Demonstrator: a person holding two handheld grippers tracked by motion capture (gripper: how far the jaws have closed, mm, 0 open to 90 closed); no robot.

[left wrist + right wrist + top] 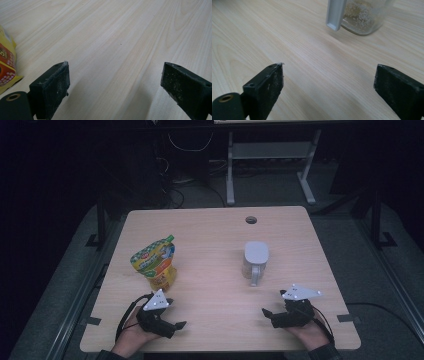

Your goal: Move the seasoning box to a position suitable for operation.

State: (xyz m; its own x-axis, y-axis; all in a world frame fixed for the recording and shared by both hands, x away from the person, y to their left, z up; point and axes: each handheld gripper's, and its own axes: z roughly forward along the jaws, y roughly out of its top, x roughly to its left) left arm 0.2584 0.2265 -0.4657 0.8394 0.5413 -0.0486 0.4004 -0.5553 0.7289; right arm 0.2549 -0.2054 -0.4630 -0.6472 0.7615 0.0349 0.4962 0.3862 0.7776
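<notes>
A yellow and green snack pouch [155, 262] stands on the left half of the wooden table [215, 230]; its edge shows at the left of the left gripper view as pouch [6, 62]. A clear jar with a grey lid and handle [255, 260] stands right of centre; the right gripper view shows the jar [362, 17] with pale grains inside. My left gripper [175, 315] rests near the front edge, just below the pouch, open with bare table between its jaws. My right gripper [267, 316] lies at the front right, below the jar, open and holding nothing.
A round cable hole [251, 219] sits near the table's far edge. Beyond the table stand a white desk frame [270, 165] and dark floor with cables. A person's hands hold both grippers at the near edge.
</notes>
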